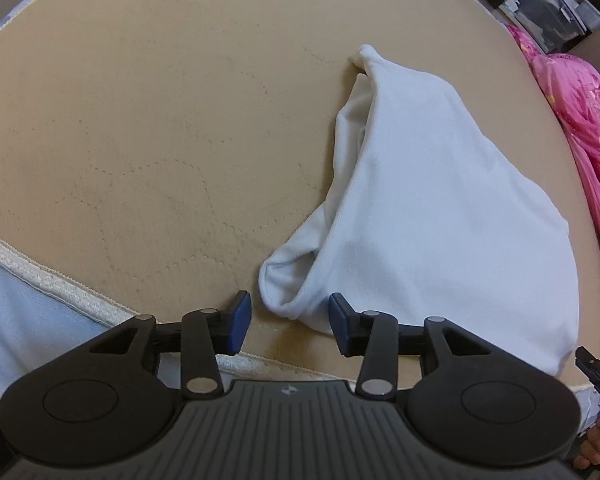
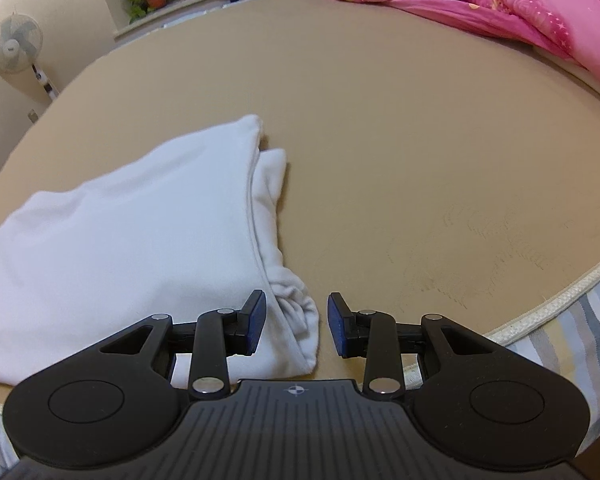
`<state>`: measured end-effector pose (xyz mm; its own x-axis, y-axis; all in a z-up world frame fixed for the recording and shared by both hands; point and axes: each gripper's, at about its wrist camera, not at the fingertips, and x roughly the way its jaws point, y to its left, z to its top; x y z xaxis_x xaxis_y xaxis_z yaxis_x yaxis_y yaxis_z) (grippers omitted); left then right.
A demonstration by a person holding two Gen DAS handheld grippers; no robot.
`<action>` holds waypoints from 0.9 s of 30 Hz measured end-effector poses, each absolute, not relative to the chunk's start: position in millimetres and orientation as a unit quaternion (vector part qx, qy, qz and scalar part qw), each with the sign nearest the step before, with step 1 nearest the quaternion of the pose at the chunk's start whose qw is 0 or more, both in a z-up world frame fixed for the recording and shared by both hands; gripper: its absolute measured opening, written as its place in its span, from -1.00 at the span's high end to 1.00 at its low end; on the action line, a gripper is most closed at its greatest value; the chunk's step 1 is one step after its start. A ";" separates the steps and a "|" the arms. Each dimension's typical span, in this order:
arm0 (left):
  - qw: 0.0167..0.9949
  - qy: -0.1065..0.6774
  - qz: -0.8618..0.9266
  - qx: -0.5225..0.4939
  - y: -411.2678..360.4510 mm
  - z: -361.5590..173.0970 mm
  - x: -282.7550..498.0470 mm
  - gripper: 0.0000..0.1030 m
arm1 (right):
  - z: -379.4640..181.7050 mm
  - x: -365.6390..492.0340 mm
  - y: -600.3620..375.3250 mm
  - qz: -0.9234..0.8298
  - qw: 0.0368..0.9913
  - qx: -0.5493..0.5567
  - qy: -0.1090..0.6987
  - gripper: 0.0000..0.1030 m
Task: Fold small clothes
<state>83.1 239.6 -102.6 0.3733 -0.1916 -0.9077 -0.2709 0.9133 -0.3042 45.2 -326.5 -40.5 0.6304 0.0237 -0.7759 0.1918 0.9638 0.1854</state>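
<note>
At near mattress (image 2: 380, 120) edge: left gripper (image 1: 286, 322) and right gripper (image 2: 296, 328) both wide open, empty, each straddling a corner of the white garment (image 1: 440, 200). Soft, light, limp; pinch those hemmed corners. Pink quilt (image 2: 520, 4) beyond.

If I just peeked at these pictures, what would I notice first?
Probably the white garment, lying partly folded near the front edge of the tan mattress. Both grippers, left gripper and right gripper, sit open at its near corners. A bright pink quilt is bunched at the far side.

Both grippers matte black, ribbed bodies, silver pivot screws, fingers (image 1: 240, 322) seemingly blue-padded
</note>
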 end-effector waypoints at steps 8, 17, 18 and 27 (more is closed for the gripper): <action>0.806 0.546 0.043 -0.222 237.3 -104.8 87.9 0.05 | -31.8 44.2 -328.9 -0.047 0.899 0.128 0.416 0.31; 0.824 0.531 0.050 -0.188 212.1 -101.7 91.3 0.70 | -28.1 41.8 -334.2 -0.060 0.898 0.113 0.420 0.31; 0.826 0.529 0.046 -0.189 209.2 -101.1 91.3 0.74 | -27.9 42.0 -334.8 -0.061 0.898 0.113 0.421 0.31; 0.876 0.468 0.058 -0.106 171.8 -61.9 84.0 0.84 | -23.0 39.8 -337.8 -0.057 0.899 0.108 0.420 0.31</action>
<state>84.0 171.8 -61.9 0.5560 0.0030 -0.8312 -0.2016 0.9706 -0.1314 39.8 -337.8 -23.0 0.6407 -0.0121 -0.7677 0.1930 0.9703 0.1458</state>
